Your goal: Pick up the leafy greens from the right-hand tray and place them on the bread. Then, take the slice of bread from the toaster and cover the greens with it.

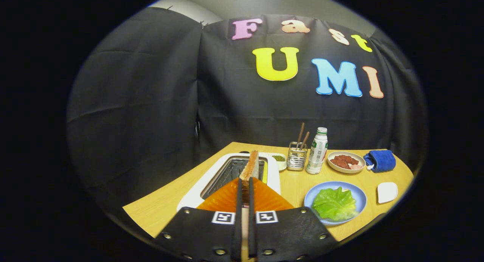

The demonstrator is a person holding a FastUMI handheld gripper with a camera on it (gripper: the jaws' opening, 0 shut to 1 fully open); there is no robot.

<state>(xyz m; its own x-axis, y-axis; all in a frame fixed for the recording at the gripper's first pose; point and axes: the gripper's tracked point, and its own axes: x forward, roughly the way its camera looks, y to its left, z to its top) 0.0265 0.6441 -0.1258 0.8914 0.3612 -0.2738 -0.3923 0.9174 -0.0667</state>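
The slice of bread (pixel 250 166) stands on edge over the toaster (pixel 196 194) slot, pinched between my gripper (pixel 245 182) fingers so I can lift it straight up. The leafy greens (pixel 334 203) already lie on the blue plate (pixel 357 192) right of the toaster, awaiting cover.

Black cloth wall (pixel 151 103), wooden table (pixel 162 205), dim light

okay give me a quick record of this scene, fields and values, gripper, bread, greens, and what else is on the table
gripper: fingers shut on the bread slice
bread slice: upright, edge-on, above the toaster slot
greens: lying on the blue plate, beside the toaster
table: wooden
beyond the plate: utensil holder, bottle, bowl of brown food, blue cloth
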